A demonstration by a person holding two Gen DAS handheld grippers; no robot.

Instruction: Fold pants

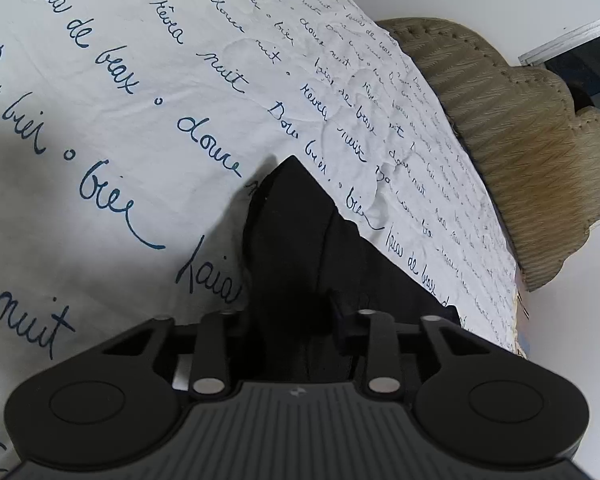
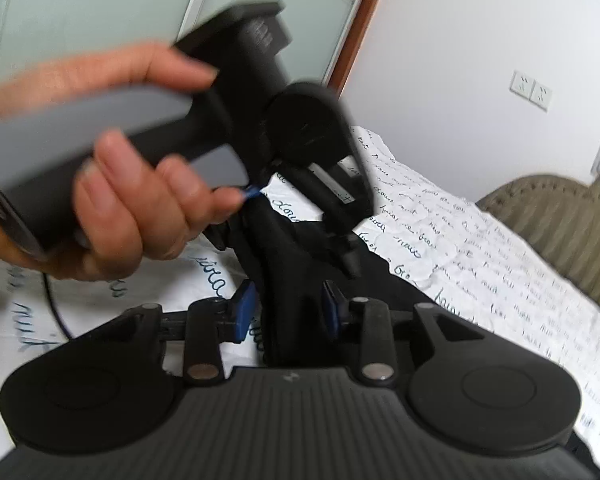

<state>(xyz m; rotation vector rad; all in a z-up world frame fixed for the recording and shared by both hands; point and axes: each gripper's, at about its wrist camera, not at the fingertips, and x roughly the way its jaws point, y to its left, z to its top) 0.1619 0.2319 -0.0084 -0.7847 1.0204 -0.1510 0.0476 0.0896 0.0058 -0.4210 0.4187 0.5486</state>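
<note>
The black pants (image 1: 300, 240) lie on a white bedsheet (image 1: 120, 92) printed with blue handwriting, one pointed corner lifted. My left gripper (image 1: 296, 316) is shut on the pants fabric, which bunches up between its fingers. In the right wrist view my right gripper (image 2: 288, 308), with blue pads (image 2: 244, 308), is shut on the pants (image 2: 288, 256). The left gripper (image 2: 284, 236) shows just ahead, held by a hand (image 2: 132, 200), gripping the same bunch of cloth. Both hold the fabric close together above the bed.
A beige cushion or padded headboard (image 1: 520, 136) runs along the bed's far right edge. White walls with outlets (image 2: 532, 90) and a glass door (image 2: 100, 12) stand behind. A dark cable (image 2: 54, 304) lies on the sheet at left.
</note>
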